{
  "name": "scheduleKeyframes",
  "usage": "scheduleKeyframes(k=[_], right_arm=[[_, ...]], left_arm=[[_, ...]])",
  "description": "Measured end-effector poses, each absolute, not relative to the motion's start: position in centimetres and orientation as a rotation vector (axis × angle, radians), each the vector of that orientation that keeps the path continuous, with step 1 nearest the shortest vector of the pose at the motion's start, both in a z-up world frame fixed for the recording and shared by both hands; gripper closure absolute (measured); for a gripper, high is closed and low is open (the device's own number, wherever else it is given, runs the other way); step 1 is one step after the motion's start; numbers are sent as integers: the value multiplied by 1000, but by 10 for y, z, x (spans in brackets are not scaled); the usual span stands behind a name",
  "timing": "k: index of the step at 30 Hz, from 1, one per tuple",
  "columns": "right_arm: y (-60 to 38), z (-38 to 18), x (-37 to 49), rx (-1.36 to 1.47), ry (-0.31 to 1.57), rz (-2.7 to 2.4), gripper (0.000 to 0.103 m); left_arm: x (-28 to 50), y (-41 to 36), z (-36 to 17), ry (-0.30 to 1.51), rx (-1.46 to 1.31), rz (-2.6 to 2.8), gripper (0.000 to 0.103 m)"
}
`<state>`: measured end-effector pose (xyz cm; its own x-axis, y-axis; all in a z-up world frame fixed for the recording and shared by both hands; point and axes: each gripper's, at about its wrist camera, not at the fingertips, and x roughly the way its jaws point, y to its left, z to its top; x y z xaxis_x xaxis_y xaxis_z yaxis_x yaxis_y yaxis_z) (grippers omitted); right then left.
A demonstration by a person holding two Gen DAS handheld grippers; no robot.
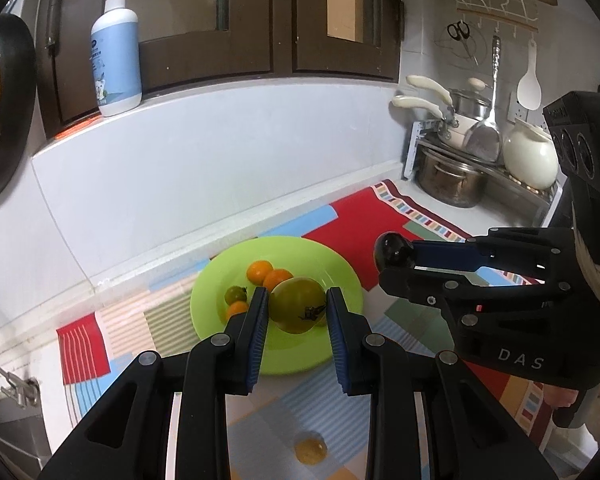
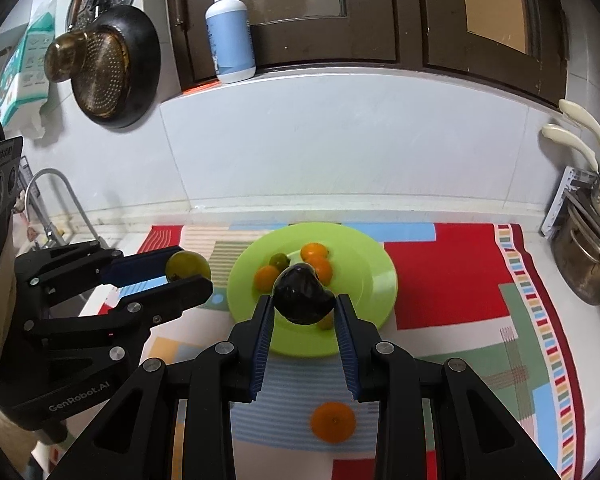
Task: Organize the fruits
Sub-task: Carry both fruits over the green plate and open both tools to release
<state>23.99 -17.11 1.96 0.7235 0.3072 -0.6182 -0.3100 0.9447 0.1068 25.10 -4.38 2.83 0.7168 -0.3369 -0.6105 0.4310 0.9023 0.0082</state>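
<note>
fingers of both grippers are clenched on fruit, each held in the air near a green plate [image 2: 356, 248] on a patterned mat [image 2: 452, 280]. left gripper [image 1: 298, 312] grasps a greenish-yellow tomato [image 1: 298, 304]; right gripper [image 2: 304, 312] grasps a dark avocado [image 2: 304, 300]. several small oranges [image 2: 318, 260] and a small green fruit already lie on the plate, and one orange [image 2: 333, 422] sits alone on the mat. judged step: carrying both fruits to the plate. next, each needs lowering into a free spot before letting go.
</note>
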Motion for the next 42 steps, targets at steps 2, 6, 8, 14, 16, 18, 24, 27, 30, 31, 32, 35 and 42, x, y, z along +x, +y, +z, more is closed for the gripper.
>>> scheduleKeyframes(k=[2, 6, 8, 14, 16, 18, 24, 27, 30, 31, 32, 35, 42], right_arm=[[-172, 20, 245, -3, 683, 340, 71], [-173, 21, 259, 1, 692, 336, 71], [-172, 20, 266, -2, 698, 333, 71], [-176, 13, 286, 1, 718, 316, 71], [-178, 10, 293, 3, 725, 310, 71], [-179, 6, 299, 5, 732, 307, 71], [-183, -13, 319, 30, 764, 298, 71], [-185, -23, 329, 40, 781, 294, 71], [-188, -33, 339, 52, 800, 290, 71], [-188, -37, 343, 56, 806, 289, 71], [-189, -41, 346, 60, 814, 288, 71], [-191, -51, 354, 73, 835, 285, 71], [-193, -70, 369, 80, 874, 290, 71]], left_arm=[[258, -45, 28, 647, 154, -429, 74], [275, -47, 28, 653, 155, -440, 74], [282, -49, 28, 652, 158, -446, 74], [308, -56, 19, 661, 164, -463, 74], [317, -58, 15, 668, 166, -473, 74], [325, -60, 9, 674, 164, -484, 74], [351, -64, -11, 703, 176, -505, 74], [364, -67, -22, 719, 182, -511, 74], [375, -72, -32, 734, 190, -520, 74], [380, -73, -36, 740, 194, -522, 74], [383, -75, -39, 746, 196, -524, 74], [393, -78, -48, 760, 199, -531, 74], [410, -85, -62, 790, 203, -527, 74]])
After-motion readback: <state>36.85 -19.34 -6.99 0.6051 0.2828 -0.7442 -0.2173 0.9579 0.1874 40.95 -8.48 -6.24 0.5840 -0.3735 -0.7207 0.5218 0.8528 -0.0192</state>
